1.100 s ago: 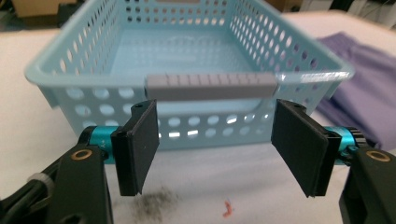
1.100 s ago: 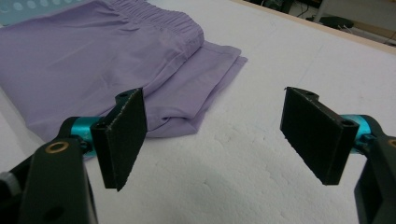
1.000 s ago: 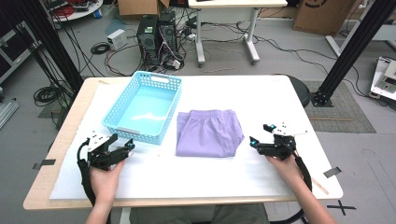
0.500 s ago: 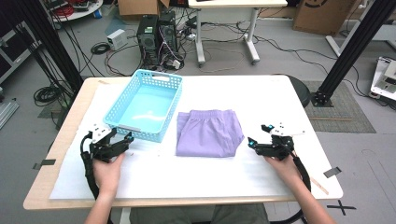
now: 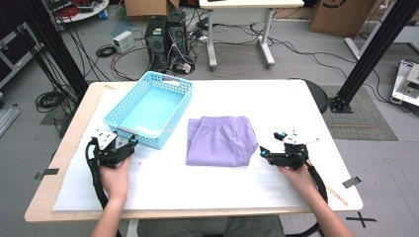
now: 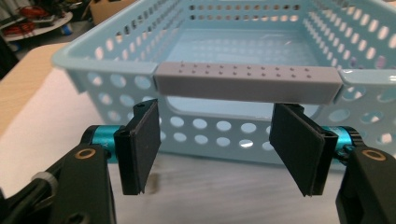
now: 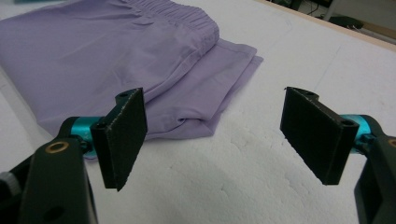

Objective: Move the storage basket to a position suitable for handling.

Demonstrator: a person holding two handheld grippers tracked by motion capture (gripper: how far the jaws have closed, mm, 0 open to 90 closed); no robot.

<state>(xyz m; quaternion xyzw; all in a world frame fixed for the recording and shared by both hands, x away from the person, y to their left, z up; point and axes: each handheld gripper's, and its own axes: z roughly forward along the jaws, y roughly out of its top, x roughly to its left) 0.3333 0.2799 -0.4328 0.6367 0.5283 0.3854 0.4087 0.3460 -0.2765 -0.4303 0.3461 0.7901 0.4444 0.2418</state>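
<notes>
Folded shorts (image 5: 221, 140) lie just ahead of the right gripper (image 7: 212, 135); left gripper (image 6: 217, 142) faces the basket (image 5: 148, 106). Both jaws wide, empty.

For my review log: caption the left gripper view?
Open hand-held gripper faces the grey handle of a light-blue perforated plastic basket.

Beside the one light-blue basket (image 5: 148, 109) lies one folded purple garment (image 5: 221, 140); two grippers flank them, left gripper (image 5: 129, 146) and right gripper (image 5: 270, 145).
</notes>
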